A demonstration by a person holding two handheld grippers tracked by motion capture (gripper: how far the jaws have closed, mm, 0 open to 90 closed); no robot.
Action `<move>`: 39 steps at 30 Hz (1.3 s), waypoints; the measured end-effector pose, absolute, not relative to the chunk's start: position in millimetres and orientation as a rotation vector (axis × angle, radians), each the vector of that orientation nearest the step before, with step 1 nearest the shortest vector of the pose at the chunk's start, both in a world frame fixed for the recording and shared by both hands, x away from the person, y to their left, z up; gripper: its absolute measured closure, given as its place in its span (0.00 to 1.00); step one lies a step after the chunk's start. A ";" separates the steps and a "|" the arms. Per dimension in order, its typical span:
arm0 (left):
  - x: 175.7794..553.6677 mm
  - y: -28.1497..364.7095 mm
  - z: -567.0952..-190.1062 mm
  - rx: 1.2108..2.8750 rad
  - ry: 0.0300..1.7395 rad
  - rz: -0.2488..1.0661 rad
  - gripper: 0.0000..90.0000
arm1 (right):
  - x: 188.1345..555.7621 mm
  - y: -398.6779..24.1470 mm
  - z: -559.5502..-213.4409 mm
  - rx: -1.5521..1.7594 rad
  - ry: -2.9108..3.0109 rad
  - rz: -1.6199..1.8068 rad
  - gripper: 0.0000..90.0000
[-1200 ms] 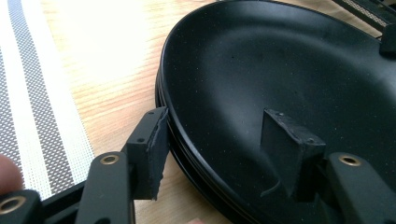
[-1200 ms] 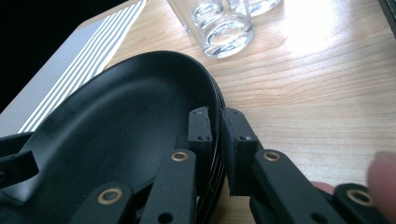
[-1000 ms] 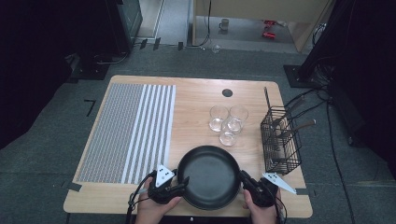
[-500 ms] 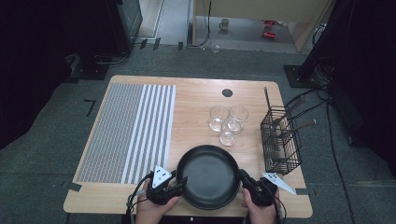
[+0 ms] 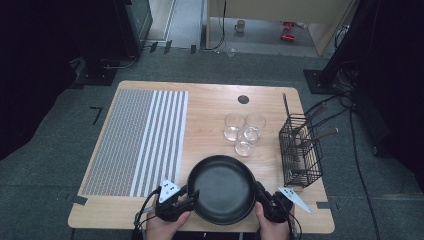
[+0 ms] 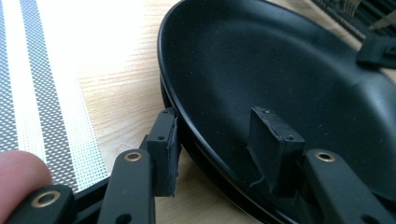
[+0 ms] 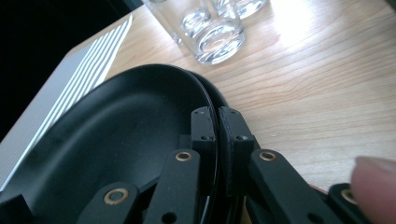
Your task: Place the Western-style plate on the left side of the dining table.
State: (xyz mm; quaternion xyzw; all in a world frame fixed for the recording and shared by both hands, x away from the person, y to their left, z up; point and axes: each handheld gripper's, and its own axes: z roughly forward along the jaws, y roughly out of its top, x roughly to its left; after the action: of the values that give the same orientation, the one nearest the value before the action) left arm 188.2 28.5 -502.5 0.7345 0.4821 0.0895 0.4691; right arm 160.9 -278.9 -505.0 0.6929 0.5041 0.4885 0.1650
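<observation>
A black pan [image 5: 221,188] sits at the near edge of the bench [image 5: 210,107], held between two claws. The right claw [image 5: 263,196] is clamped on the pan's right rim — in the right gripper view [image 7: 217,133] its two pads pinch the thin rim from inside and outside, with almost no gap. The left claw [image 5: 191,196] straddles the pan's left rim: in the left gripper view [image 6: 219,144] one pad stands inside the pan and the other just outside the rim, with a gap left between pad and rim, so it is half wide and not yet gripping; its jaws have just been closing, with the rim between them. Just beyond the pan stand three glasses [image 5: 243,132] in a cluster. A wire basket [image 5: 300,150] with utensils stands right of the pan, near the bench edge. A striped mat [image 5: 137,142] lies left of the pan — its near corner close to the left claw.
</observation>
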 end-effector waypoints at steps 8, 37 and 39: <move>190.8 29.9 -501.9 1.794 1.190 0.192 0.60 | 164.1 -278.1 -512.6 1.951 1.481 1.452 0.91; 193.9 47.1 -501.8 1.750 1.169 0.104 0.65 | 163.2 -287.3 -511.8 2.041 1.553 1.539 0.94; 192.7 48.5 -501.5 1.747 1.168 0.107 0.65 | 164.0 -284.8 -510.4 2.042 1.566 1.520 0.94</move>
State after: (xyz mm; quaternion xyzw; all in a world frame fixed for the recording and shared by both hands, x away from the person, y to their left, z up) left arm 192.7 48.5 -501.5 0.7209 0.4822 0.0441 0.4958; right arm 164.0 -284.8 -510.4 0.6812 0.5225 0.5071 0.0762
